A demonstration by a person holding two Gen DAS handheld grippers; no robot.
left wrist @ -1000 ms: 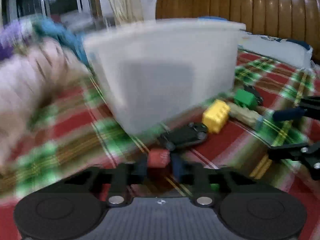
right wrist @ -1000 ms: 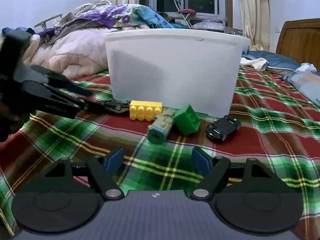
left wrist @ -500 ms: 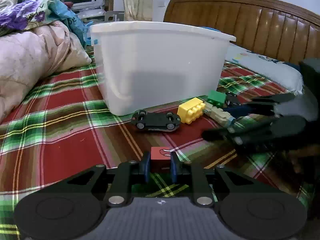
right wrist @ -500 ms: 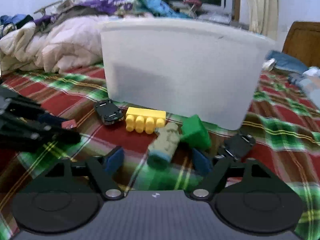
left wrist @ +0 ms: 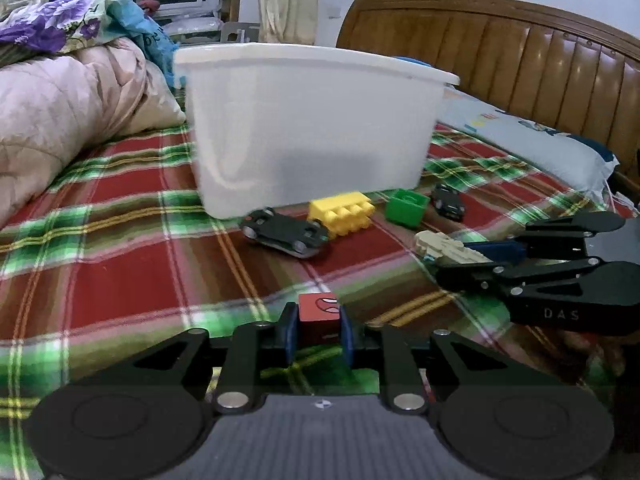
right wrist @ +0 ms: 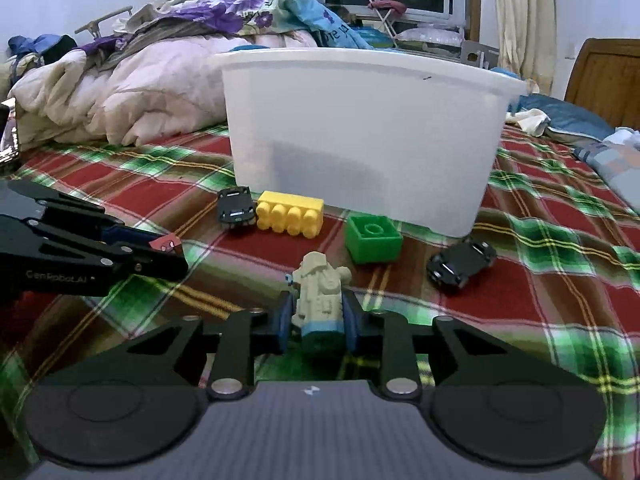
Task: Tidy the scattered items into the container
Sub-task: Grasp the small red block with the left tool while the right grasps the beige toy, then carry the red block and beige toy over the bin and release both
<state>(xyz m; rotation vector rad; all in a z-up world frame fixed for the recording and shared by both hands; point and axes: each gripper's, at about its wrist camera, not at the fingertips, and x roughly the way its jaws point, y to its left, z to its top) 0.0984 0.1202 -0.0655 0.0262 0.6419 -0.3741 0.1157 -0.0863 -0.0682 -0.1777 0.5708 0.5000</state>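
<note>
Two hand-held grippers, each pinching a toy, before a white bin on a plaid bed.

The beige toy figure (right wrist: 320, 304), long axis pointing at the white container (right wrist: 360, 136), sits clamped in the right gripper (right wrist: 316, 320), whose jaws have just been closing; the left gripper (left wrist: 316, 330) pinches a red cube (left wrist: 319, 314). The bin lies ahead, above both.

Left claw (left wrist: 316, 334) clamped tight; right claw (right wrist: 318, 322) has just been closing.

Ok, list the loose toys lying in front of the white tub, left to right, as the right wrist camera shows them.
black toy car → yellow brick → green brick → second black toy car. The beige toy figure in the right gripper overlaps the gap between the bricks, so it is left out.
</note>
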